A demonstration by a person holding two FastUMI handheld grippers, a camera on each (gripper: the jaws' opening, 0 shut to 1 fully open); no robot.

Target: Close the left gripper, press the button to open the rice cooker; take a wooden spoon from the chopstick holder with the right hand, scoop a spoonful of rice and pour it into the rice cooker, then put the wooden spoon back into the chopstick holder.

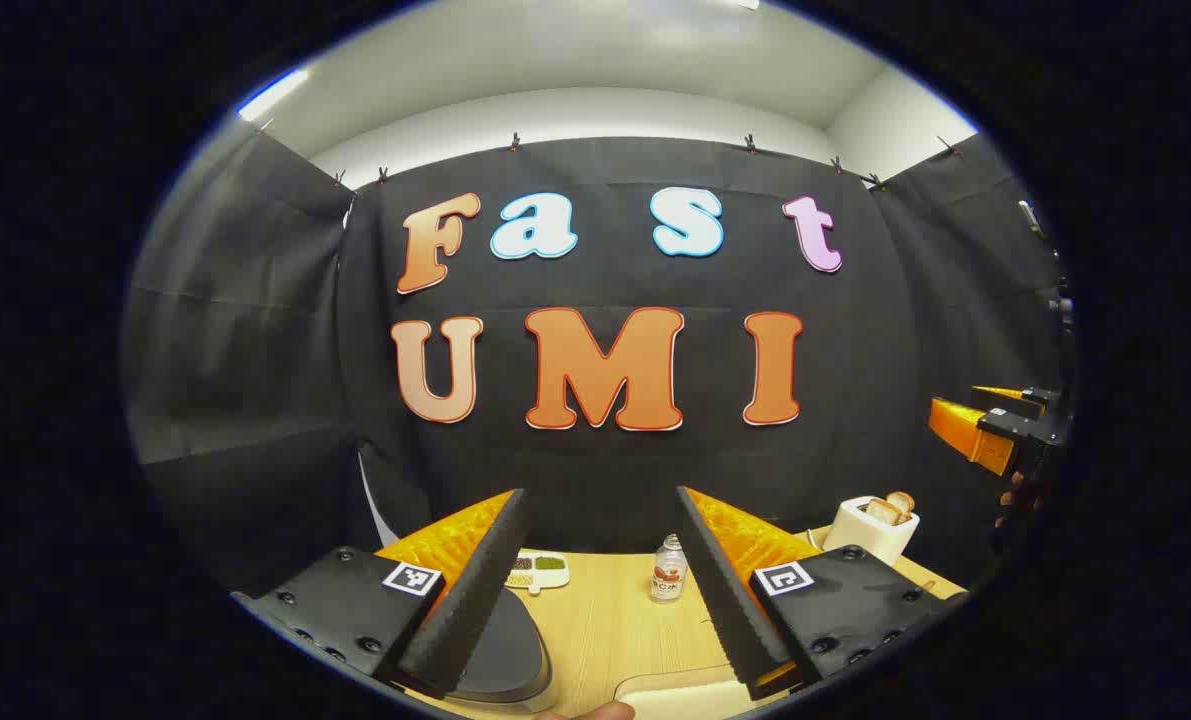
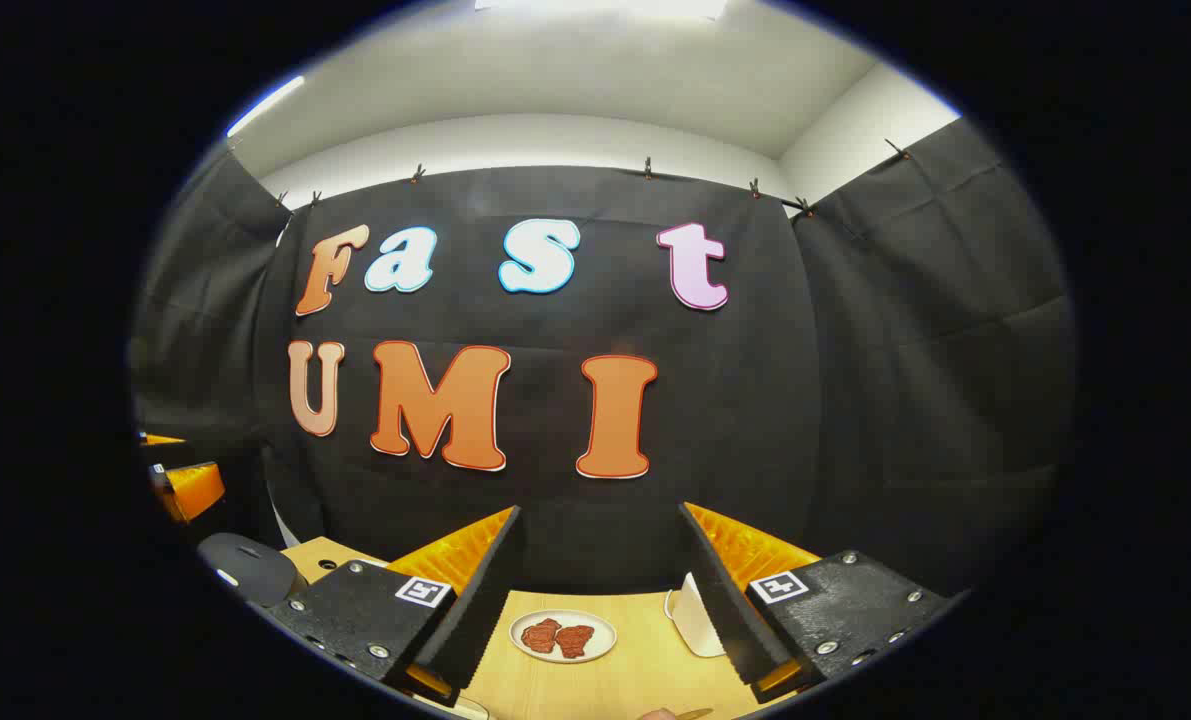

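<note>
Left gripper view has the left gripper (image 1: pixel 603 590) held level above the wooden table (image 1: pixel 605 630), its two fingers spread wide with nothing between them and touching nothing. Just under its left finger lies the rice cooker (image 1: pixel 510 655), a dark, rounded lid with a pale rim at the near left edge of the table; the lid is down. Past it, toward the wall, a small white divided tray (image 1: pixel 538 571) holds separate portions of dark, green and yellowish grains. A small clear bottle (image 1: pixel 668 576) with a red label stands upright near the middle of the table, and a white toaster (image 1: pixel 871 528) with two slices of toast (image 1: pixel 890 507) sticking up from it sits at the far right. At the right edge the right gripper (image 1: pixel 990 425) hangs in the air, a hand partly visible below it. Right gripper view has the right gripper (image 2: pixel 603 590) likewise parted wide and empty, over a white plate (image 2: pixel 563 636) carrying two reddish pieces, with a white container (image 2: pixel 695 615) beside its right finger; what it holds cannot be told. The cooker's dark lid (image 2: pixel 245 568) shows at lower left.
</note>
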